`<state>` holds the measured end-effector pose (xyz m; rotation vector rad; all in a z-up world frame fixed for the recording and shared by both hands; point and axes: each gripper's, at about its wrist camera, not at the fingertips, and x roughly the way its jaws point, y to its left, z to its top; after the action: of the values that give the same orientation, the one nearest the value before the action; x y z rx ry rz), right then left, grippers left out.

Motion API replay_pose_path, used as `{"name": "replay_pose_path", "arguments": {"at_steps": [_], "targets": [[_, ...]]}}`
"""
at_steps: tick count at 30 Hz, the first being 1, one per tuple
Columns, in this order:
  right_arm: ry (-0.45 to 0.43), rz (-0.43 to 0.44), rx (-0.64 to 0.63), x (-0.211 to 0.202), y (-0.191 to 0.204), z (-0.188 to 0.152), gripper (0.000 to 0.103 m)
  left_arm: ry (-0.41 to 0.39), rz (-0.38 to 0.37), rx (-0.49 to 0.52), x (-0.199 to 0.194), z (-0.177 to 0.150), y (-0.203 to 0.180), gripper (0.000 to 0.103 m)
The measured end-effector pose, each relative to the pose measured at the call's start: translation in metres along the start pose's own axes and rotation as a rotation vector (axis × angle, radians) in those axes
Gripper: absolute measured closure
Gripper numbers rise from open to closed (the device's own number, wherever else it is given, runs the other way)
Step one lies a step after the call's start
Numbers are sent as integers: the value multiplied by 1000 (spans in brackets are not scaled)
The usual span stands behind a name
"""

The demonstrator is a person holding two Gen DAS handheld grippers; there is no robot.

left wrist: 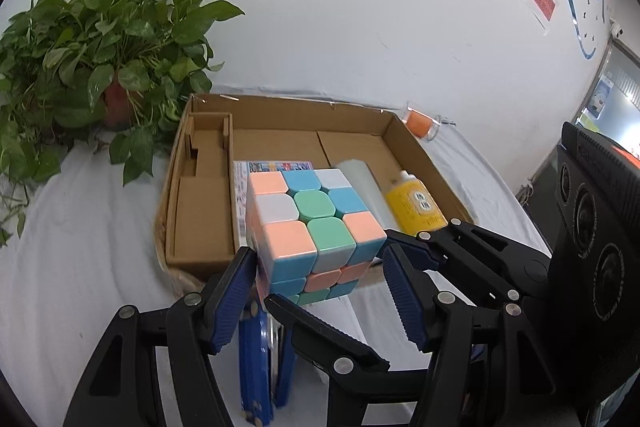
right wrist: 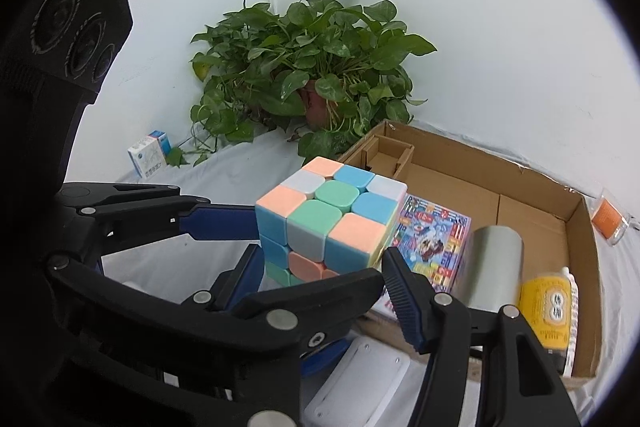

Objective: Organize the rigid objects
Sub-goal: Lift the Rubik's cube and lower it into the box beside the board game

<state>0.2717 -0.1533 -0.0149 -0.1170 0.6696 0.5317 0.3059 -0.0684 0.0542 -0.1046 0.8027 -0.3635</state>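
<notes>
- Together, my left gripper (left wrist: 320, 287) and right gripper (right wrist: 320, 275) clamp the pastel puzzle cube (left wrist: 310, 227) from four sides, jaws half-spread, pads against its faces.
- I see the cube held in the air above the cardboard box (left wrist: 416, 147), at its near edge.
- Inside the box lie a picture booklet (right wrist: 436, 247), a grey cylinder (right wrist: 494, 267) and a yellow bottle (left wrist: 416, 203).
- Beyond the box's far left corner stands a potted plant (left wrist: 92, 59).

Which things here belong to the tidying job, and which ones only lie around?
Belong to the job:
- puzzle cube, gripped by the left gripper and the right gripper
- cardboard box
- colourful booklet, grey cylinder and yellow bottle, in the box

Just lying about:
- potted plant
- small medicine box
- orange cup
</notes>
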Motion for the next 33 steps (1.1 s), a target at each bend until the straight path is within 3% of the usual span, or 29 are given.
{"name": "replay_pose_path", "arguments": {"at_steps": [12,17,21,26,33], "targets": [[35,39,74,46,-48,10,43,41,8,27,64,45,19,40],[104,93,139,81,-65,-7,43,103,1,18,98,38,35,40],[190,133,205,106,-74,-24,42,167,-49,-24,124,27,54,41],[202,168,194,96,-69,-30,42,144,-113,-65,117,17,66,41],[234,147,179,100,-55,-32,41,164,-129,-45,114,10,66,41]]}}
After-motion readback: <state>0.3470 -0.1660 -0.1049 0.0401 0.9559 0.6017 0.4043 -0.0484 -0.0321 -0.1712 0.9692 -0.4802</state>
